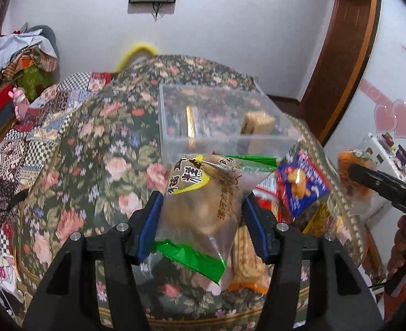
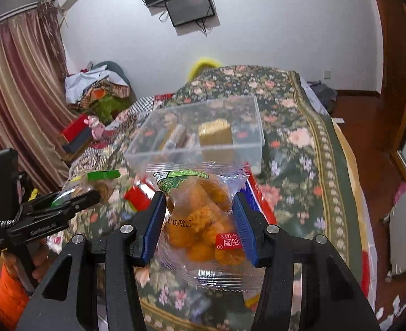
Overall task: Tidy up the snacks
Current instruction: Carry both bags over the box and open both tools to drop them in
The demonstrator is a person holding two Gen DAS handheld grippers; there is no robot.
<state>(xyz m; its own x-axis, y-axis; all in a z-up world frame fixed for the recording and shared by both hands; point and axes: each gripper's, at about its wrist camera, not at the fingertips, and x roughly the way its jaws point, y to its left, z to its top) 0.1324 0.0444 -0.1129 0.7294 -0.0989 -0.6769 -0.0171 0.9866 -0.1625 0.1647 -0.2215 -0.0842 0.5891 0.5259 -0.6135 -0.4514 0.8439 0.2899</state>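
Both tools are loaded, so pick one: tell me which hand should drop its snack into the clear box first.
Probably right: its tool grips the orange snack bag almost directly before the clear box; the left tool, holding the green-edged packet, faces its corner.

Both views are evenly lit by soft indoor light, the white wall (image 1: 230, 41) bright without harsh shadows. Fisheye bending is strong: the door frame (image 1: 349, 55) bows, the curtain (image 2: 15, 96) curves, and the corners fall to black. Motion blur smears the floral bedspread (image 1: 101, 143) and the loose snack packets (image 1: 299, 187) on it, and softens the clear plastic box (image 2: 203, 135). Small glints sit on the held wrappers (image 2: 203, 215). The near black claw frames stay sharp.
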